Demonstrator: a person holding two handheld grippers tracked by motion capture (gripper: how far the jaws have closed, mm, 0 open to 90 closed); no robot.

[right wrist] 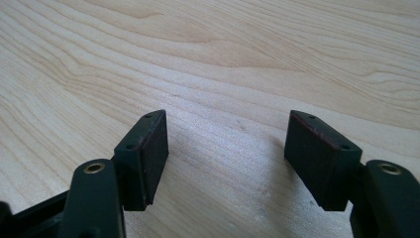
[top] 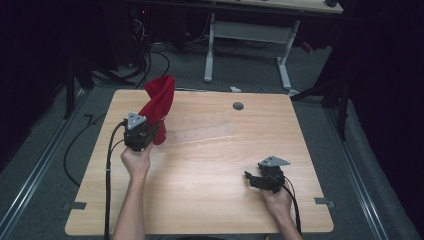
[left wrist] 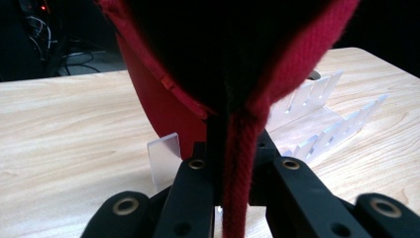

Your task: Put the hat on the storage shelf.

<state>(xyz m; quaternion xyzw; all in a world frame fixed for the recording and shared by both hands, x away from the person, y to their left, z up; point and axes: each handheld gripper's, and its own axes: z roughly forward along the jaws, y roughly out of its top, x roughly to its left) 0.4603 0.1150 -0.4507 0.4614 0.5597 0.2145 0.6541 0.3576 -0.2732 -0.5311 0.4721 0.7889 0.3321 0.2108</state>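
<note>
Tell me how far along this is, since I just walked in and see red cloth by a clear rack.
Done: the left tool has gripped the red cloth and holds it up above the clear rack. In hand: that hold. Left: setting it somewhere, probably on the rack; the right tool sits open over bare table.

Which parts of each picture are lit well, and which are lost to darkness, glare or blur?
High view: the table is evenly lit, the surroundings are dark, and the clear rack is faint. Left gripper view: the red cloth has a black, unreadable inside; the rack glares white, and the left gripper is soft up close. Right gripper view: bright wood grain, with the right gripper fingers slightly blurred.
</note>
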